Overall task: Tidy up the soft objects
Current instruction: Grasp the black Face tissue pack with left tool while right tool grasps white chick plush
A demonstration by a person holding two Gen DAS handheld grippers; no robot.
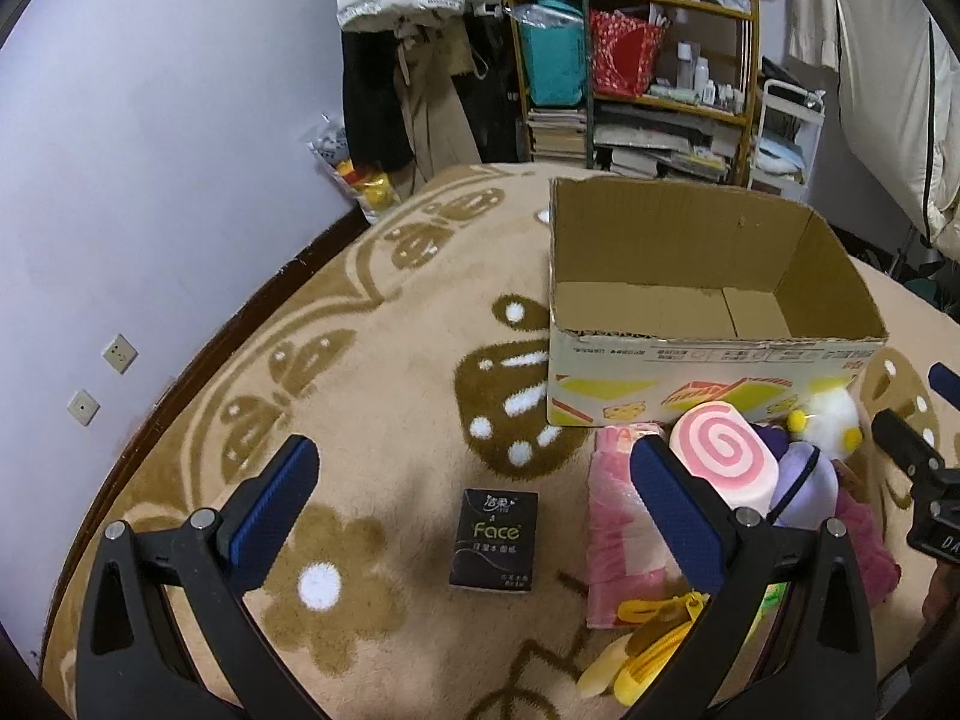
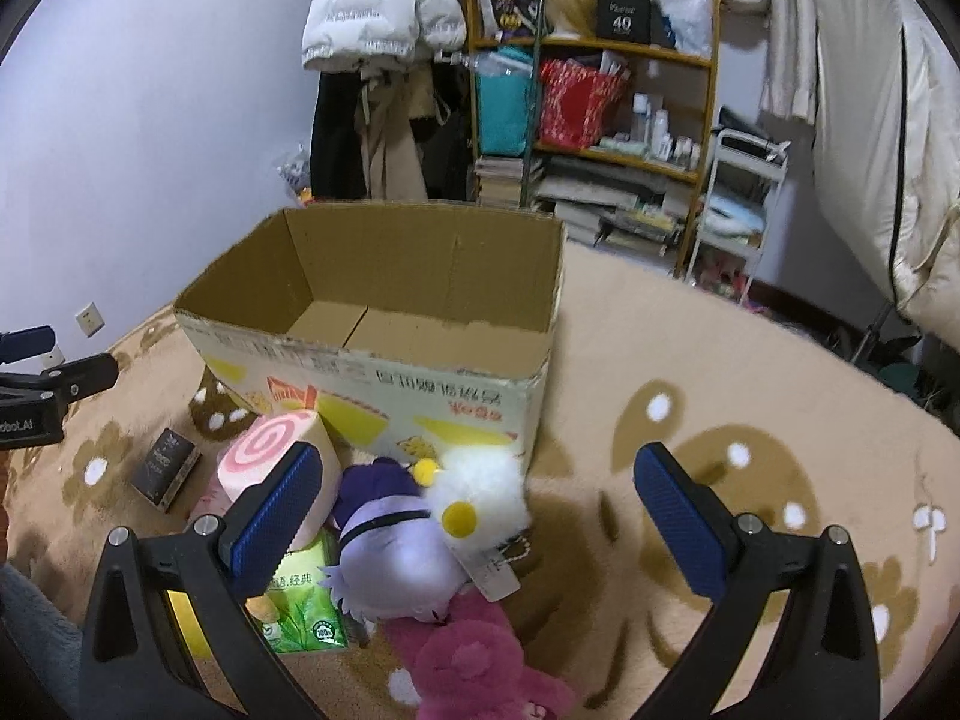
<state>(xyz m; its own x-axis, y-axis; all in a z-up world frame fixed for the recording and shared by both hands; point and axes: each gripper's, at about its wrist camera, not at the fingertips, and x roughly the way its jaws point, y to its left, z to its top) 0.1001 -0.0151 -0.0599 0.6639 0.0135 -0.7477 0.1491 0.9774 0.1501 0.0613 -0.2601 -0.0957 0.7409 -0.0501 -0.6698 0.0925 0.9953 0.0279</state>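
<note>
An open, empty cardboard box (image 1: 708, 360) (image 2: 384, 378) stands on the patterned blanket. In front of it lies a pile of soft things: a pink swirl-roll cushion (image 1: 720, 456) (image 2: 270, 450), a purple plush (image 1: 804, 480) (image 2: 396, 558), a white fluffy plush (image 1: 831, 414) (image 2: 486, 492), a dark pink plush (image 2: 468, 660) and a pink tissue pack (image 1: 612, 534). A black tissue pack (image 1: 495, 540) (image 2: 165, 465) lies apart on the left. My left gripper (image 1: 474, 510) is open above the black pack. My right gripper (image 2: 480, 516) is open over the plush pile.
A green tissue pack (image 2: 300, 600) and yellow items (image 1: 648, 642) lie in the pile. A shelf (image 1: 630, 60) full of books and bags, hanging coats (image 2: 372, 30) and a white cart (image 2: 738, 204) stand behind. The wall (image 1: 150, 180) runs on the left.
</note>
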